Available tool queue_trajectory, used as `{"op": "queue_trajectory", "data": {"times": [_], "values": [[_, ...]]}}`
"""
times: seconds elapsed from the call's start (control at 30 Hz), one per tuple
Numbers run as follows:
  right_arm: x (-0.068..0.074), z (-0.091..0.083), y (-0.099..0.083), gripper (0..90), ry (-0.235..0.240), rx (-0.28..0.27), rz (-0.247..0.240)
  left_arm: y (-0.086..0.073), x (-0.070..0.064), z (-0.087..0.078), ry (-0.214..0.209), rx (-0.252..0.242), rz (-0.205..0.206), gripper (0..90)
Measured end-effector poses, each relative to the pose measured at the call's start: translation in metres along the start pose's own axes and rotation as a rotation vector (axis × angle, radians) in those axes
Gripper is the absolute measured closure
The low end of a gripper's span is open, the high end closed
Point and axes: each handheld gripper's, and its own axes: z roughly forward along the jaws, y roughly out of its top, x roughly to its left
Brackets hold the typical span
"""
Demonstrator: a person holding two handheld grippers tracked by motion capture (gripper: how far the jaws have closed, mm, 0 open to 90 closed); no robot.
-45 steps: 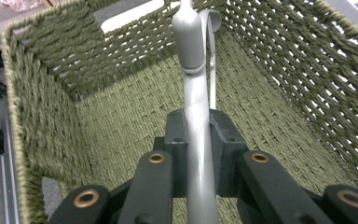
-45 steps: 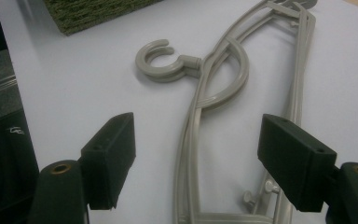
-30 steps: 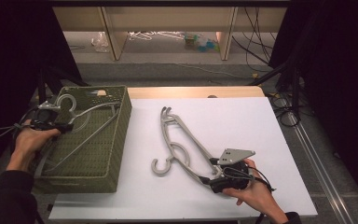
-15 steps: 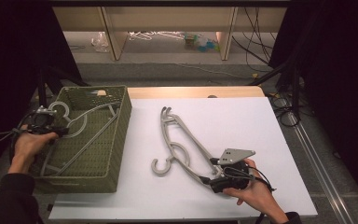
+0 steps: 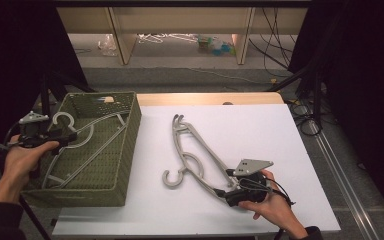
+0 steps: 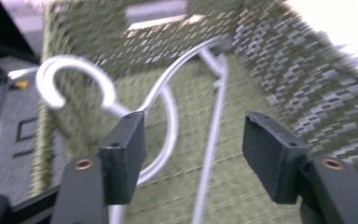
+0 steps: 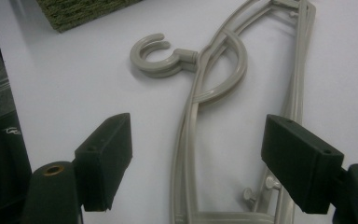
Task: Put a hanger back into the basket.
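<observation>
A green woven basket [image 5: 125,150] stands at the table's left with a pale grey hanger [image 5: 87,132] lying in it, hook toward the left rim. My left gripper [image 5: 70,136] hovers at that rim, open, just short of the hook. In the left gripper view the hook [image 6: 74,79] curls above the left jaw, and my left gripper [image 6: 193,154] has only the hanger's thin bar beyond its gap. A second grey hanger [image 5: 190,150] lies flat on the white tabletop. My right gripper [image 5: 223,182] stands open at its near end. In the right gripper view, this hanger [image 7: 189,140] runs up between the jaws of my right gripper [image 7: 196,158], untouched.
The white tabletop [image 5: 250,130] spreads right of the hanger. A wooden strip [image 5: 205,98] runs along the table's far edge. Beyond it are shelf legs, cables and clutter on the floor. Dark stands flank both sides.
My left gripper has drawn back a little toward the left and the near side, and the hanger's hook has sunk lower in the basket. The right gripper and the table hanger stay put.
</observation>
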Motion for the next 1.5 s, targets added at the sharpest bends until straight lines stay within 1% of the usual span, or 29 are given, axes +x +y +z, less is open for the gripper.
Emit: {"op": "queue_trajectory", "data": {"times": [0.03, 0.07, 0.1, 0.13, 0.17, 0.2, 0.27, 0.3, 0.33, 0.37, 0.4, 0.47, 0.57, 0.6, 0.67, 0.7, 0.73, 0.77, 0.8, 0.83, 0.9, 0.93, 0.97, 1.1, 1.17, 1.27, 1.37, 1.43, 1.5], "values": [[-0.001, 0.0, 0.0, 25.2, 0.0, -0.004, -0.003, 0.0, 0.0, 0.0, 0.0, 0.0, 0.0, 36.8], [-0.001, 0.0, 0.0, 24.7, -0.005, -0.009, 0.0, 0.0, -0.013, -0.008, -0.025, -0.035, -0.004, 36.1], [-0.002, 0.0, 0.0, 24.5, -0.006, -0.011, 0.003, -0.001, -0.019, -0.01, -0.035, -0.055, -0.007, 35.5], [-0.003, 0.0, 0.0, 24.4, -0.008, -0.014, 0.003, -0.001, -0.025, -0.013, -0.046, -0.07, 0.004, 34.4], [-0.003, 0.0, 0.0, 24.4, -0.008, -0.014, 0.003, -0.001, -0.025, -0.013, -0.046, -0.07, 0.004, 33.6], [-0.003, -0.001, -0.001, 24.4, -0.009, -0.019, 0.017, -0.002, -0.032, -0.015, -0.05, -0.084, -0.005, 33.6], [-0.004, -0.001, -0.002, 24.4, -0.009, -0.02, 0.031, -0.004, -0.045, -0.019, -0.086, -0.105, 0.007, 31.5], [-0.004, 0.0, -0.002, 24.5, -0.009, -0.018, 0.027, -0.005, -0.053, -0.021, -0.108, -0.118, 0.002, 30.7], [-0.004, 0.001, -0.003, 24.5, -0.008, -0.018, 0.027, -0.006, -0.066, -0.022, -0.191, -0.148, -0.008, 29.6], [-0.003, 0.001, -0.003, 24.4, -0.006, -0.015, 0.025, -0.006, -0.066, -0.022, -0.191, -0.148, -0.008, 29.0], [-0.003, 0.001, -0.003, 24.4, -0.006, -0.018, 0.022, -0.007, -0.081, -0.025, -0.224, -0.156, 0.031, 28.1], [-0.002, 0.001, -0.003, 24.4, -0.006, -0.014, 0.027, -0.008, -0.098, -0.026, -0.261, -0.179, 0.05, 25.3], [-0.002, 0.001, -0.004, 24.4, -0.003, -0.016, 0.023, -0.009, -0.119, -0.03, -0.288, -0.198, 0.08, 24.6], [-0.002, 0.001, -0.004, 24.4, -0.003, -0.016, 0.023, -0.009, -0.119, -0.03, -0.288, -0.198, 0.08, 23.9], [-0.002, 0.0, -0.004, 24.4, -0.009, -0.022, 0.026, -0.012, -0.136, -0.032, -0.298, -0.214, 0.069, 23.0], [-0.002, 0.001, -0.003, 24.4, -0.006, -0.019, 0.025, -0.014, -0.147, -0.033, -0.318, -0.206, 0.118, 22.9], [-0.002, 0.001, -0.003, 24.4, -0.006, -0.019, 0.025, -0.014, -0.147, -0.033, -0.318, -0.206, 0.118, 22.7], [-0.002, 0.002, -0.003, 24.4, -0.005, -0.016, 0.018, -0.017, -0.157, -0.032, -0.33, -0.211, 0.163, 22.1], [-0.002, 0.002, -0.003, 24.3, -0.004, -0.015, 0.017, -0.021, -0.166, -0.032, -0.342, -0.207, 0.139, 22.1], [-0.001, 0.003, -0.003, 24.2, -0.003, -0.015, 0.02, -0.021, -0.166, -0.032, -0.342, -0.207, 0.139, 22.1], [-0.001, 0.004, -0.003, 24.2, -0.002, -0.016, 0.017, -0.028, -0.179, -0.03, -0.363, -0.212, 0.135, 22.1], [-0.001, 0.005, -0.003, 23.8, 0.007, -0.012, 0.017, -0.034, -0.189, -0.027, -0.349, -0.225, 0.149, 22.1], [-0.001, 0.005, -0.003, 23.5, 0.005, -0.012, 0.017, -0.034, -0.189, -0.027, -0.349, -0.225, 0.149, 22.1], [0.0, 0.007, -0.002, 23.2, 0.001, -0.013, 0.017, -0.047, -0.205, -0.022, -0.358, -0.241, 0.182, 22.0], [0.0, 0.009, -0.002, 23.0, 0.005, -0.009, 0.014, -0.06, -0.212, -0.018, -0.373, -0.231, 0.168, 21.8], [0.001, 0.011, -0.003, 22.8, 0.009, -0.007, 0.011, -0.07, -0.217, -0.013, -0.395, -0.225, 0.16, 21.8], [0.004, 0.011, -0.003, 22.8, 0.002, 0.001, 0.005, -0.083, -0.221, -0.006, -0.379, -0.214, 0.231, 21.7], [0.007, 0.013, -0.004, 22.8, -0.005, 0.0, 0.003, -0.089, -0.221, 0.001, -0.405, -0.198, 0.188, 21.0], [0.008, 0.015, -0.004, 23.1, -0.007, 0.0, -0.004, -0.09, -0.22, 0.002, -0.413, -0.211, 0.189, 19.4]]}}
